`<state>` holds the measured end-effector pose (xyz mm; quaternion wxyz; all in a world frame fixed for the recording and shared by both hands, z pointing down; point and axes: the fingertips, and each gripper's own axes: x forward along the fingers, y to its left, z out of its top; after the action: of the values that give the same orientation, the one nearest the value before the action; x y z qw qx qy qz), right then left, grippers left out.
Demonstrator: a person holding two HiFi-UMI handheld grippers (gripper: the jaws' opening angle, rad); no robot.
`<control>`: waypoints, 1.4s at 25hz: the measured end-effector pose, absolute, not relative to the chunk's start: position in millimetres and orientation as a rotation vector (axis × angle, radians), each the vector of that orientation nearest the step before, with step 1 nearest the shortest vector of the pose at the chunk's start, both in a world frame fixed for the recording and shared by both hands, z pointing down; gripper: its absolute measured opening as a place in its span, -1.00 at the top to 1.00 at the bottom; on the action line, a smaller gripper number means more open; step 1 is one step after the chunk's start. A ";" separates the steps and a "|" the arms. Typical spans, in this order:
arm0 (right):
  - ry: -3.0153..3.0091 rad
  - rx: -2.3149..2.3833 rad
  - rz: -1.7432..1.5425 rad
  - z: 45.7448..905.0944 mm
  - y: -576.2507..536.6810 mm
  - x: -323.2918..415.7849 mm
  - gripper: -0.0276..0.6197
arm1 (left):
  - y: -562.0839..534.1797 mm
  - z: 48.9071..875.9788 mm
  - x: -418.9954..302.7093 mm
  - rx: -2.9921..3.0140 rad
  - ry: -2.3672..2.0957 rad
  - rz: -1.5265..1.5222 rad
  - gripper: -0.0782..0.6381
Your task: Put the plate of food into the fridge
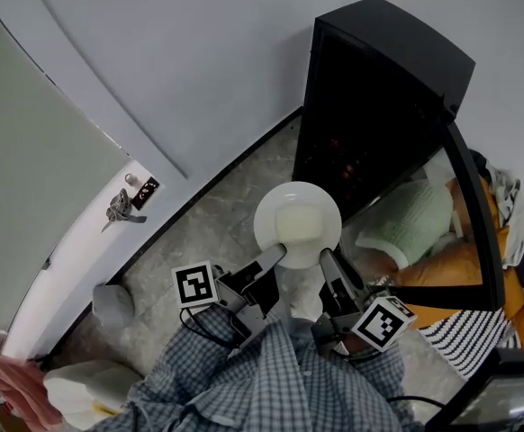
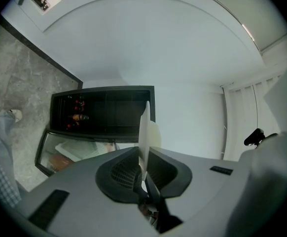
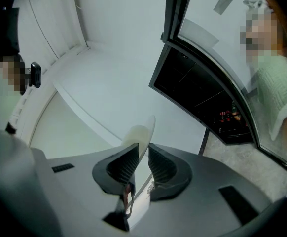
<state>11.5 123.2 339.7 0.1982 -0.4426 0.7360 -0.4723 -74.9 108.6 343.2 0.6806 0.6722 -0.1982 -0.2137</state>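
A white plate (image 1: 298, 223) with pale food on it is held level over the floor, just in front of the black fridge (image 1: 379, 88). The fridge's glass door (image 1: 474, 214) stands open to the right. My left gripper (image 1: 275, 257) is shut on the plate's near left rim, and my right gripper (image 1: 326, 259) is shut on its near right rim. In the left gripper view the plate (image 2: 144, 130) shows edge-on between the jaws of the left gripper (image 2: 142, 168), with the fridge (image 2: 104, 113) beyond. In the right gripper view the plate's rim (image 3: 139, 135) sits in the right gripper (image 3: 139, 164).
A person with a pale green sleeve (image 1: 413, 220) and an orange garment is behind the open glass door. A white room door with a key lock (image 1: 129, 202) is at the left. A grey round object (image 1: 111, 302) and a white object (image 1: 82, 385) lie on the marbled floor (image 1: 217, 223).
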 end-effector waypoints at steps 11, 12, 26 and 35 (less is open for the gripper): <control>2.020 -1.291 -1.306 335.8 78.8 32.9 0.71 | 59.4 339.7 -52.0 1.520 -0.397 -0.445 0.67; 2.016 -1.295 -1.307 336.0 74.6 34.3 0.71 | 54.8 339.9 -50.5 1.519 -0.396 -0.443 0.66; 1.878 -1.435 -1.299 338.7 16.7 55.7 0.71 | -14.6 342.8 -25.5 1.505 -0.297 -0.323 0.67; 1.774 -1.543 -1.266 341.5 -23.8 67.1 0.71 | -62.8 346.8 -10.6 1.494 -0.210 -0.241 0.67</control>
<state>67.1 -23.8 341.5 0.2335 -0.5618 0.6460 -0.4610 -10.6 -62.8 346.8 0.7221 0.6764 -0.0953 -0.1092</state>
